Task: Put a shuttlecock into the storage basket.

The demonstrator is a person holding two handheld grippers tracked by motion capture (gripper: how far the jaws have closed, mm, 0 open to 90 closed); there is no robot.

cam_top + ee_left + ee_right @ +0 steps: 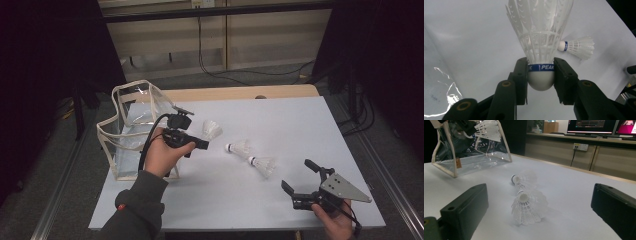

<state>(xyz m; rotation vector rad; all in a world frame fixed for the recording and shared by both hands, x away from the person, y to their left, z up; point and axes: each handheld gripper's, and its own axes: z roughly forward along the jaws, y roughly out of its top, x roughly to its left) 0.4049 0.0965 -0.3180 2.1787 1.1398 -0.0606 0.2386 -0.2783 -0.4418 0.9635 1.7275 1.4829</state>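
Table (300, 125) — 2 loose shuttlecocks (239, 148) nr clear bag (131, 131).

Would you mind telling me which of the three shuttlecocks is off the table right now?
The shuttlecock clamped by its cork in the left gripper, beside the clear bag. The other two shuttlecocks lie on the white table.

I am wearing a dark grey sleeve (137, 207) with a red tag; a black cable (150, 135) is trailing from my black left claw (202, 145), a grey three-cornered plate (345, 188) topping my right claw (299, 176).
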